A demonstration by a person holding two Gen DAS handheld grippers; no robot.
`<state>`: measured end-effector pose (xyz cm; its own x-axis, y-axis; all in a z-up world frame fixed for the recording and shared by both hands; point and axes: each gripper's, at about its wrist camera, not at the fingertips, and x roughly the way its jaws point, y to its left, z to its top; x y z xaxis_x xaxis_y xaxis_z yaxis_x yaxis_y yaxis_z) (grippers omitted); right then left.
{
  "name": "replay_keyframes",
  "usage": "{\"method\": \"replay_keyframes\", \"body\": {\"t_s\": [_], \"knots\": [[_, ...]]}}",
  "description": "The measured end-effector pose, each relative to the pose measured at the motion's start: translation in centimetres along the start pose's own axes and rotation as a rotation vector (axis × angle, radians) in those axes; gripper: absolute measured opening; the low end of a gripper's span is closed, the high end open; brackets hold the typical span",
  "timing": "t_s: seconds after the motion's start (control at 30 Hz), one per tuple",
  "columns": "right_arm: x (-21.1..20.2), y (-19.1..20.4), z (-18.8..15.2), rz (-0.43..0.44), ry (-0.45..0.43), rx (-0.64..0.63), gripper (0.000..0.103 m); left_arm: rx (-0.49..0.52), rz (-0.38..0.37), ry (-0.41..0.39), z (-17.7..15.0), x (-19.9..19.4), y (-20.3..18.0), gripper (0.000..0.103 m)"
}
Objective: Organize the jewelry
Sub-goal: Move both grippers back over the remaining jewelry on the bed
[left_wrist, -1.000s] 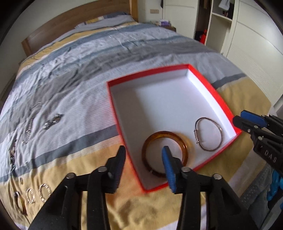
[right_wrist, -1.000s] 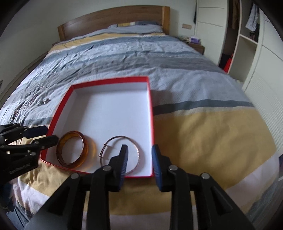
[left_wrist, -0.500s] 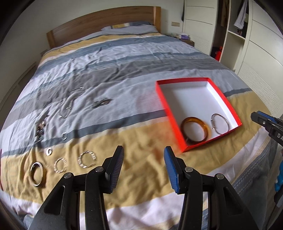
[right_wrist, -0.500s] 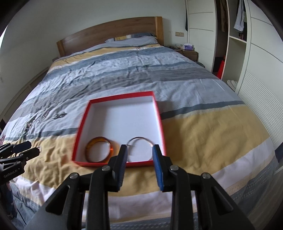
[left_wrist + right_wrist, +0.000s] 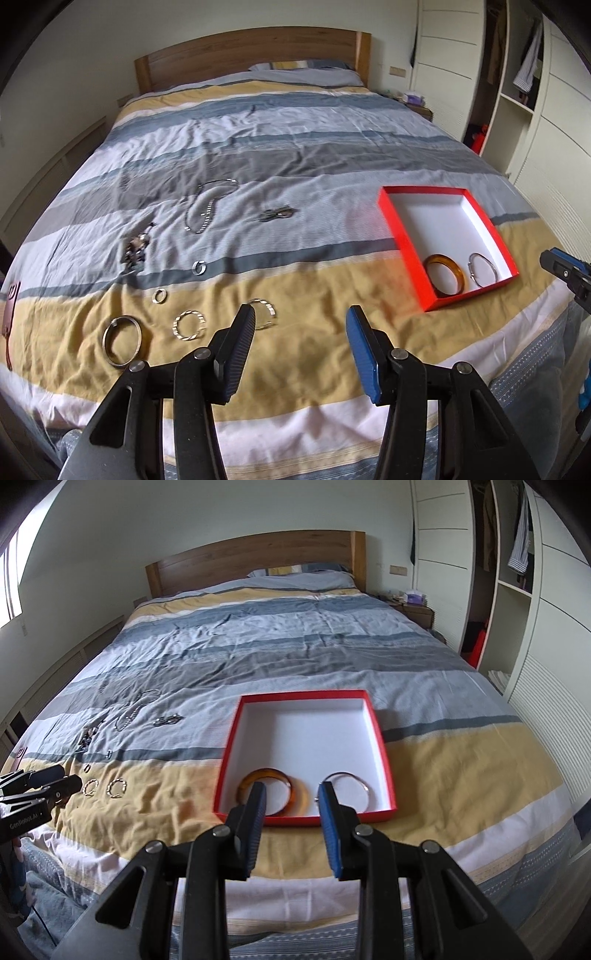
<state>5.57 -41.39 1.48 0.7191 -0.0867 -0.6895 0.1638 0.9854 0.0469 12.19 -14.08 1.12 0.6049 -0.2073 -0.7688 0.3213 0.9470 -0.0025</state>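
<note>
Both grippers hang over the foot of the bed with nothing between their fingers. Over on the left, the left gripper [image 5: 300, 325] has its jaws spread wide above the yellow stripe of the bedspread [image 5: 295, 177], and just beyond its left finger lies a silver bangle [image 5: 263, 314], partly hidden by that finger. Next to it, further left, sits a smaller sparkly ring-shaped bracelet [image 5: 189, 325], then a plain steel bangle [image 5: 122, 340] nearest the edge. Two small rings rest a little further up the bed, one on the yellow band [image 5: 160, 295] and one on the grey stripe [image 5: 199, 267]. Beyond them on the pale stripes are a dark cluster of jewelry [image 5: 136, 248], a long chain necklace [image 5: 207, 206] laid in a loop, and a small tangled piece [image 5: 277, 214] to its right.

The right gripper [image 5: 290, 801] is also parted, though less widely, and is lined up with the near edge of the red box [image 5: 380, 746]. The box lies flat on the bedspread, white inside. In its near end rest an amber bangle [image 5: 275, 794] on the left and a thin silver bracelet [image 5: 347, 788] on the right, just beside each other; whether they touch I cannot tell. The far part of the box holds only white lining.

At the head of the bed stands a wooden headboard [image 5: 258, 559], and white wardrobes [image 5: 554, 627] run down the right wall.
</note>
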Motion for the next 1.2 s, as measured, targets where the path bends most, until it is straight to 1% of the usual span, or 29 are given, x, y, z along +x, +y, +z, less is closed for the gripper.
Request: {"method": "replay_keyframes", "body": {"t_s": [0.13, 0.37, 0.57, 0.67, 0.77, 0.9, 1.1, 1.2], "knots": [[-0.3, 1.7, 0.0, 0.013, -0.001, -0.024, 0.028, -0.021, 0.006, -0.011, -0.3, -0.6, 1.5, 0.057], [-0.7, 3.6, 0.0, 0.031, -0.004, -0.056, 0.028, -0.059, 0.019, -0.017, -0.9, -1.3, 4.0, 0.061], [-1.1, 4.7, -0.1, 0.049, -0.005, -0.068, 0.028, -0.095, 0.043, -0.022, -1.6, -2.0, 6.4, 0.062], [-1.2, 5.2, -0.1, 0.06, -0.009, -0.074, 0.029, -0.119, 0.064, -0.026, -1.9, -2.5, 8.0, 0.063], [-1.4, 5.8, 0.0, 0.074, -0.014, -0.078, 0.035, -0.141, 0.087, -0.032, -2.3, -3.1, 9.6, 0.064], [-1.4, 6.7, -0.1, 0.093, -0.017, -0.093, 0.035, -0.165, 0.126, -0.038, -2.7, -3.6, 12.0, 0.065], [-1.3, 7.6, -0.1, 0.112, -0.017, -0.106, 0.035, -0.241, 0.181, -0.039, -3.7, -4.3, 16.3, 0.065], [-1.1, 8.0, -0.1, 0.12, -0.015, -0.112, 0.035, -0.268, 0.2, -0.039, -4.1, -4.6, 17.9, 0.065]]}}
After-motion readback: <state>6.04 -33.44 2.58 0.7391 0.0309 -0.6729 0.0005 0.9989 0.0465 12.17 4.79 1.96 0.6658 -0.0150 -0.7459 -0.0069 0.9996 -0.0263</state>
